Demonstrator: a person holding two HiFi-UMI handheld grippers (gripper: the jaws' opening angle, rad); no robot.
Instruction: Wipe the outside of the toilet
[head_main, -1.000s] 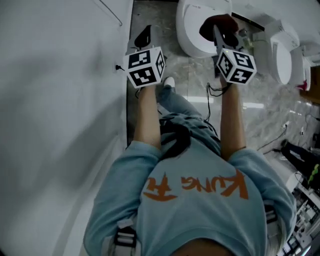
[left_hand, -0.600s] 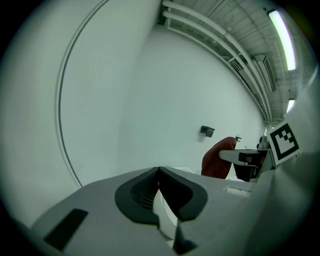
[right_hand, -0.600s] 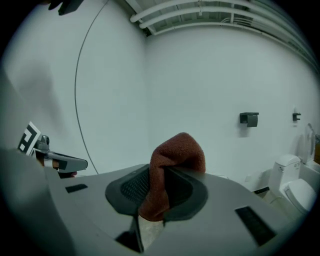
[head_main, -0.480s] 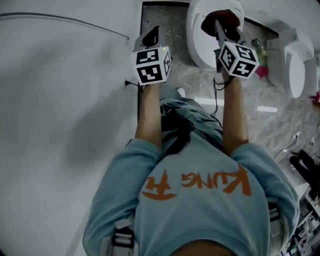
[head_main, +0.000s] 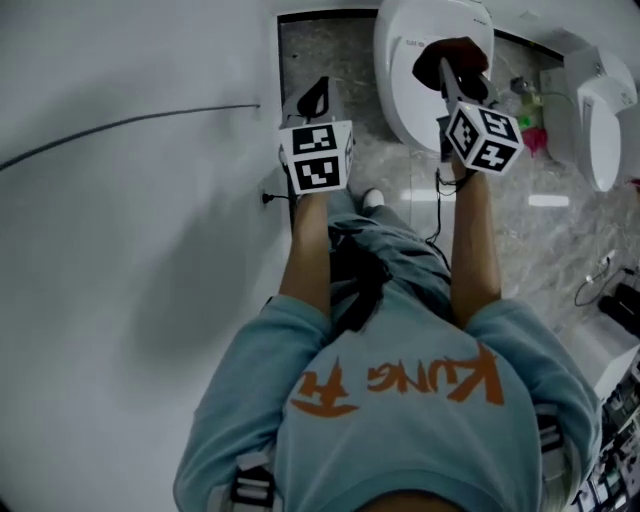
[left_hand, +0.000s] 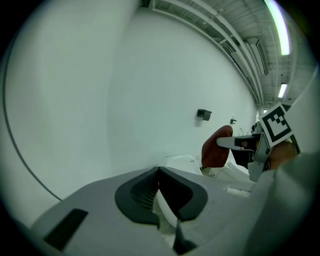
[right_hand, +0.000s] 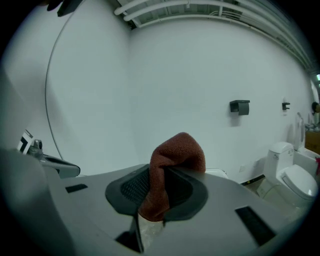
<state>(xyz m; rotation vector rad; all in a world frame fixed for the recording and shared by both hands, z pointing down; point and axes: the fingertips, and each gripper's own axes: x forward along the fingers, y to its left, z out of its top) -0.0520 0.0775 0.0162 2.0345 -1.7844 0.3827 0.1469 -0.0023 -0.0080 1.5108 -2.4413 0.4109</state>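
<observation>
A white toilet (head_main: 405, 90) stands at the top of the head view, against the wall. My right gripper (head_main: 447, 68) hovers over its lid, shut on a red-brown cloth (head_main: 455, 50). In the right gripper view the cloth (right_hand: 177, 150) bulges up out of the closed jaws of the right gripper (right_hand: 162, 172). My left gripper (head_main: 316, 92) is held left of the toilet, close to the white wall, shut with nothing in it. The left gripper view shows the left gripper (left_hand: 159, 171) with its pads meeting, the toilet (left_hand: 180, 161) just beyond and the cloth (left_hand: 215, 150) to the right.
A white wall (head_main: 130, 200) with a thin cable fills the left. The marble floor (head_main: 520, 230) runs right to a second toilet (head_main: 600, 120), with a pink and green item (head_main: 530, 135) between the toilets. The person's shoe (head_main: 372, 200) stands before the toilet. A black holder (right_hand: 240, 106) hangs on the wall.
The head view has swung left, showing more wall. Both grippers moved slightly right and down in the picture. The right one still holds the cloth over the toilet.
</observation>
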